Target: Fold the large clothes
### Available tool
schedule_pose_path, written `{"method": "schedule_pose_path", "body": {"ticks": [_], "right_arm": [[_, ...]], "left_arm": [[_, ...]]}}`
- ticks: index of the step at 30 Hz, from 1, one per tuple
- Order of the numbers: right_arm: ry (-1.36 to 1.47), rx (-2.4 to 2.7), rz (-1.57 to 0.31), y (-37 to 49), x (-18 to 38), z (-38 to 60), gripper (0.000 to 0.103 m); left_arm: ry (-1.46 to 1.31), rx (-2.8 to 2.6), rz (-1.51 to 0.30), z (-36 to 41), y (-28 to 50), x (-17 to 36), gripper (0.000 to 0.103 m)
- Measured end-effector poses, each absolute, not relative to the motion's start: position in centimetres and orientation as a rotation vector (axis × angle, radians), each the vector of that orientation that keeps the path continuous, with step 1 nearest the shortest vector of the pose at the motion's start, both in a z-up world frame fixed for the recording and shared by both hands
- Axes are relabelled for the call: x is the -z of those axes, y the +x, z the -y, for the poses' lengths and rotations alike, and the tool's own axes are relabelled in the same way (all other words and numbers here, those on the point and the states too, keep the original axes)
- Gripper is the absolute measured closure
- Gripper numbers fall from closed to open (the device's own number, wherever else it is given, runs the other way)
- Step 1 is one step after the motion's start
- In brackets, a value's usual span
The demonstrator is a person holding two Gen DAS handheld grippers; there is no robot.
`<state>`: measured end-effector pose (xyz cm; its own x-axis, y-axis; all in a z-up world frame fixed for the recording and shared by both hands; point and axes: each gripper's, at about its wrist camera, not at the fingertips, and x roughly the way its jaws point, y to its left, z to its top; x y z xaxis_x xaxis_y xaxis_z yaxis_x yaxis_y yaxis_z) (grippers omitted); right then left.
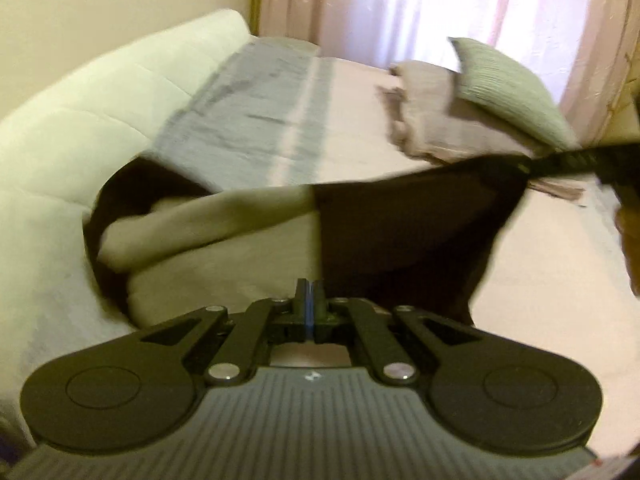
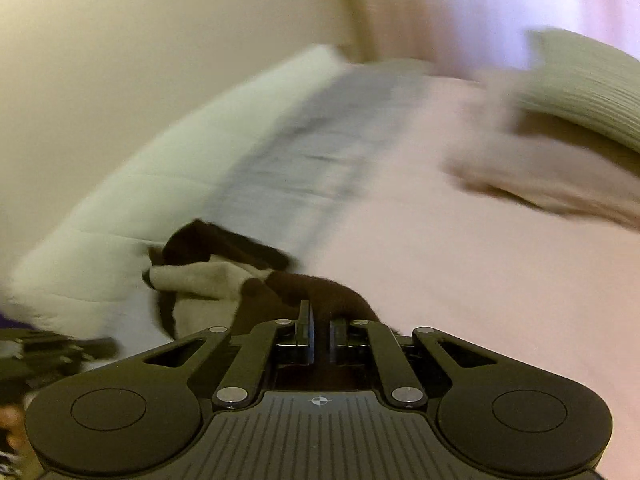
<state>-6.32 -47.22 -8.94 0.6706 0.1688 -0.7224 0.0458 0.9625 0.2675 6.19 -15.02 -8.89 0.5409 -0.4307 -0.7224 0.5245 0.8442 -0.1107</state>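
Left wrist view: left gripper [image 1: 309, 294] and right gripper [image 2: 320, 320] each pinch brown-and-beige garment [image 1: 400, 232] over bed [image 1: 540, 248]; one green pillow [image 1: 508, 88], one folded pink blanket [image 1: 432, 120] beyond.

Dark brown-and-beige garment [image 1: 400, 232], grey-and-pink striped bedspread [image 1: 280, 120], ribbed green pillow [image 1: 508, 92]

A home bedroom: a bed [image 1: 360, 92] with a padded headboard [image 1: 100, 112], a cushion [image 1: 508, 88], and pink curtains [image 1: 400, 4] over a window.
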Motion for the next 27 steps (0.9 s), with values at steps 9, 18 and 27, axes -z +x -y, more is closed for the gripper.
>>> {"method": "schedule_pose_path", "body": {"ticks": [9, 18, 27], "right_arm": [[0.303, 0.285, -1.073, -14.3, 15.6, 55.4, 0.06], [0.244, 0.11, -1.053, -7.3, 20.2, 51.7, 0.048], [0.13, -0.093, -1.167, -0.4, 29.8, 50.9, 0.048]], "left_arm": [[0.209, 0.657, -0.979, 22.6, 1.4, 13.4, 0.087], [0.364, 0.773, -0.996, 26.8, 6.3, 19.0, 0.051], [0.422, 0.919, -1.008, 33.7, 14.7, 27.6, 0.042]]}}
